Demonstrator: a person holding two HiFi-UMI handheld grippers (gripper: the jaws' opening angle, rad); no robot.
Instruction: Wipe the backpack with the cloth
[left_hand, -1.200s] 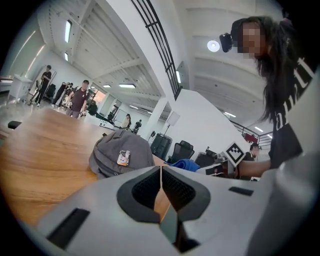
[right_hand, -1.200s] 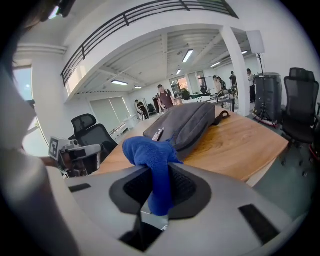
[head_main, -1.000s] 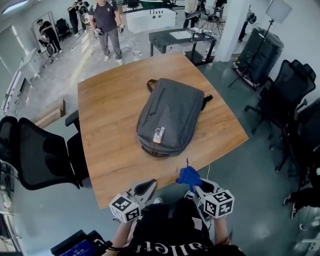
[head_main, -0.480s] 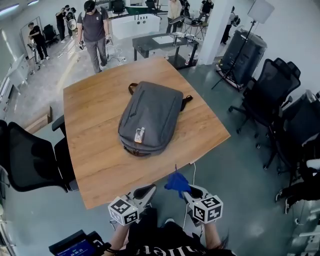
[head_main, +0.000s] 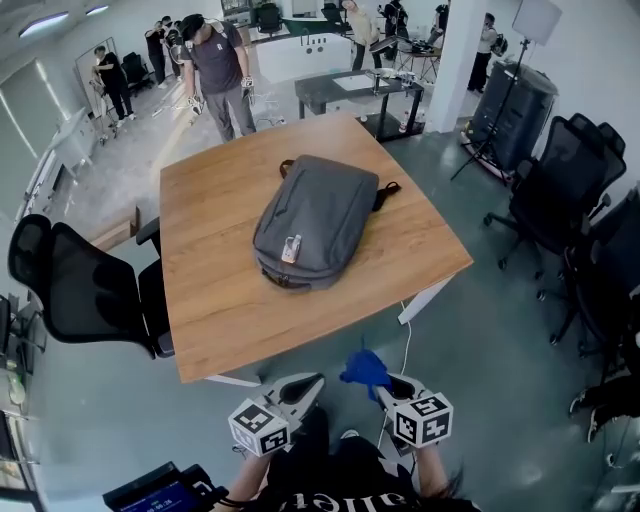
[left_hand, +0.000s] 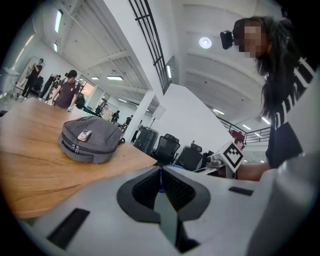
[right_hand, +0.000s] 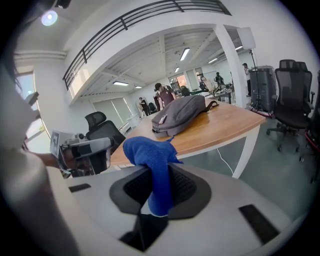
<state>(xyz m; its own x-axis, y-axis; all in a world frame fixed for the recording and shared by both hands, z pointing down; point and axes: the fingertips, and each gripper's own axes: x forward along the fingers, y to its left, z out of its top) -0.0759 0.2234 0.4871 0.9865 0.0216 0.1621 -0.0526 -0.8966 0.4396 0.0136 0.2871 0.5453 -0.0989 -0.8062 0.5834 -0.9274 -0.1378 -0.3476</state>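
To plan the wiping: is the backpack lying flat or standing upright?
Lying flat: the backpack rests on the wooden table with its broad front face turned up.

The backpack (head_main: 318, 222) lies at the middle of the counter (head_main: 220, 290). Off its near edge, the left gripper (head_main: 305, 383) sits beside the right gripper (head_main: 386, 384), which holds the cloth (head_main: 366, 368).

Gripper: pale grey two-jaw left gripper (left_hand: 161, 175), jaws pressed together, nothing between them.
Backpack: grey fabric backpack (left_hand: 90, 137), lying flat, small tag on top.
Table: brown wooden table (left_hand: 30, 165), bearing the backpack.
Beyond: black office chairs (left_hand: 167, 148) past the table's edge.
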